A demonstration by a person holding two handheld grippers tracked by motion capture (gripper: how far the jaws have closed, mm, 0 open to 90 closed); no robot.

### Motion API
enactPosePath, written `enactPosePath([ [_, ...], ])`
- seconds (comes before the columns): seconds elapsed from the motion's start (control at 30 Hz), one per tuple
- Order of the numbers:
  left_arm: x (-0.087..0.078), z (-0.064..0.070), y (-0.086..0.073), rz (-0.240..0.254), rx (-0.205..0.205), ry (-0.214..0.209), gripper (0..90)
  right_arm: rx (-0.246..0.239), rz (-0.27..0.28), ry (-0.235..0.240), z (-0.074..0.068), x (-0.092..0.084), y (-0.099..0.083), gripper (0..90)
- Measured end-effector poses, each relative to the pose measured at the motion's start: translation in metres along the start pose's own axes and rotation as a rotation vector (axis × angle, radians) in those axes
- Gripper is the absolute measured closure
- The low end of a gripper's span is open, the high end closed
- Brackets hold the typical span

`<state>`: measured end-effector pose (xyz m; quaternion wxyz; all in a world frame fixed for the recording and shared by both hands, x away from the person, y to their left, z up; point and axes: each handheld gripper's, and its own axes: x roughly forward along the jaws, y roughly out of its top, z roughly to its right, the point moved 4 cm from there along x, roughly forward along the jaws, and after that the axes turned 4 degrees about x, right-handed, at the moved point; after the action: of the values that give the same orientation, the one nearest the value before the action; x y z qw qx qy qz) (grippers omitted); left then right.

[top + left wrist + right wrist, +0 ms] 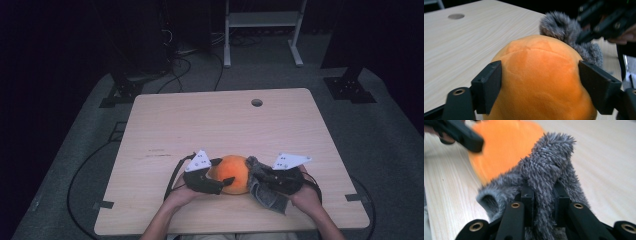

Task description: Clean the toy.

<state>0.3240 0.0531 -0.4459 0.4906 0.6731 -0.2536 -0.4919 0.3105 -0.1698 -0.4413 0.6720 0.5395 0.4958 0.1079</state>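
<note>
A round, soft orange plush ball (233,173) lies on the pale wooden table (210,125), near the edge closest to the person and well short of the small round hole (256,102) at the far side. The left gripper (214,176) sits just left of the ball, held in the person's left hand (180,194). In the left gripper view its two black jaws stand on either side of the ball (539,82), their pads touching the orange plush at both flanks, so the ball is clasped between them at a fairly wide spread.

Against the right side of the ball lies a fuzzy grey fabric piece (262,187), partly draped toward the near edge of the table. The right gripper (262,177), held in the person's right hand (305,195), meets it there. In the right gripper view its jaws are pressed nearly together with a thick fold of the grey fabric (546,175) pinched between them; the fabric rises as a loop above the jaws, and the ball (504,147) shows blurred behind it, touching the grey fur. A grey three-cornered plate tops each gripper.
</note>
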Motion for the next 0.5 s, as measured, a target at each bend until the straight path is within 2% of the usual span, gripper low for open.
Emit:
enactPosePath([
  [0.07, 0.003, 0.009, 0.002, 0.000, 0.077, -0.020, 23.3, -0.014, 0.061, 0.056, -0.013, -0.007, 0.012, 74.7],
  [0.1, 0.003, 0.009, 0.002, 0.000, 0.077, -0.020, 23.3, -0.038, 0.074, 0.070, -0.020, -0.007, 0.017, 74.7],
  [0.13, 0.004, 0.016, 0.003, -0.011, 0.141, -0.021, 23.2, -0.066, 0.070, 0.074, -0.026, -0.006, 0.021, 74.6],
  [0.2, 0.004, 0.017, 0.003, -0.022, 0.137, -0.022, 21.0, -0.091, 0.046, 0.064, -0.028, -0.001, 0.019, 74.6],
  [0.3, 0.001, 0.012, -0.001, -0.033, 0.127, -0.040, 21.8, -0.072, 0.038, 0.089, -0.023, 0.003, 0.014, 74.6],
  [0.33, 0.001, 0.010, -0.003, -0.030, 0.105, -0.041, 21.9, -0.063, 0.014, 0.070, -0.014, 0.004, 0.007, 74.5],
  [0.37, 0.001, 0.010, -0.003, -0.030, 0.105, -0.041, 21.8, -0.063, 0.014, 0.070, -0.014, 0.004, 0.007, 74.5],
  [0.4, 0.000, 0.009, -0.003, -0.028, 0.103, -0.043, 21.8, -0.034, -0.009, 0.047, -0.003, 0.003, 0.000, 74.5],
  [0.43, 0.000, 0.009, -0.003, -0.028, 0.103, -0.043, 21.8, -0.034, -0.009, 0.047, -0.003, 0.003, 0.000, 74.5],
  [0.47, 0.001, 0.009, -0.003, -0.025, 0.107, -0.043, 21.6, -0.023, -0.034, 0.004, 0.004, 0.000, -0.005, 74.6],
  [0.5, 0.001, 0.009, -0.003, -0.025, 0.107, -0.043, 21.4, -0.018, -0.031, -0.001, 0.005, -0.002, -0.004, 74.8],
])
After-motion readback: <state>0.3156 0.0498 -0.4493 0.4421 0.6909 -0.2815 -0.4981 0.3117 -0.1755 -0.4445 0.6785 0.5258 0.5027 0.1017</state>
